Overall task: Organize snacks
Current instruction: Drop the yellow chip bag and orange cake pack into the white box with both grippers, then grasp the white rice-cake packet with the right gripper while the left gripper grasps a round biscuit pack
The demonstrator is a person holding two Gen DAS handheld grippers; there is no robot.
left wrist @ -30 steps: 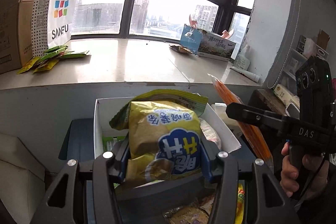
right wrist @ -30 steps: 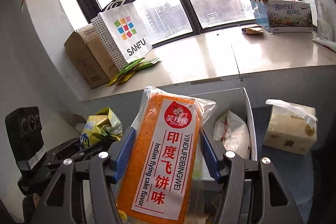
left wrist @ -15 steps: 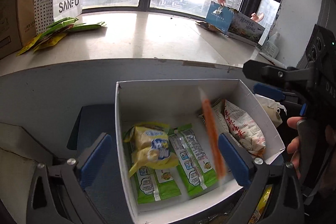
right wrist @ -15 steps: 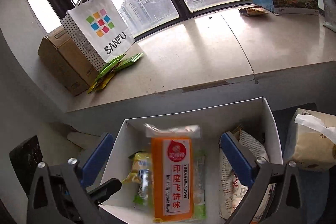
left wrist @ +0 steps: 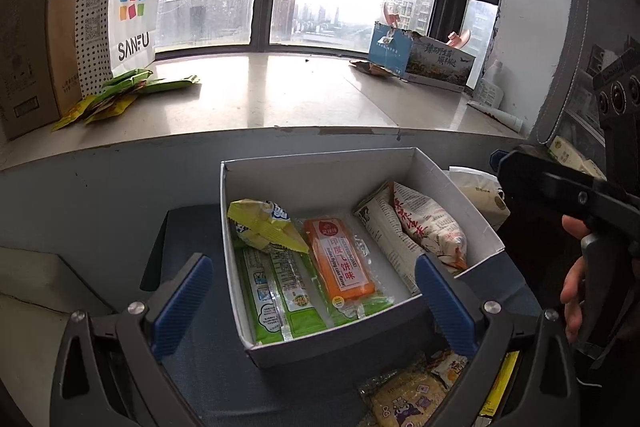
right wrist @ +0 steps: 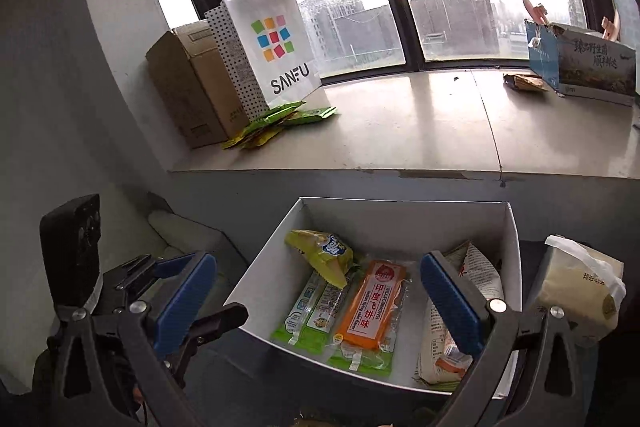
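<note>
We note first the white box (left wrist: 360,167), open-topped, at twelve o'clock ahead of both grippers. It holds, from nine towards three o'clock, a yellow chip bag (left wrist: 266,225) resting on green packets (left wrist: 276,293), an orange flatbread packet (left wrist: 340,263) lying flat at centre, and a white printed bag (left wrist: 412,231) against the right wall.

The left gripper (left wrist: 314,301) stands fully spread with nothing between its blue pads (left wrist: 182,301); the chip bag lies at about eleven o'clock beyond it, apart. The right gripper (right wrist: 316,301) is likewise spread wide and empty; the orange packet lies at twelve o'clock between its pad lines, below and untouched. Both sets of jaws have just been opening.

We judge the step in hand to be a drop into the box, completed for these two items. Loose snacks (left wrist: 416,391) remain at five o'clock beneath the left gripper, outside the box; the next move, in our judgement, calls for drawing back and taking one of these.
</note>
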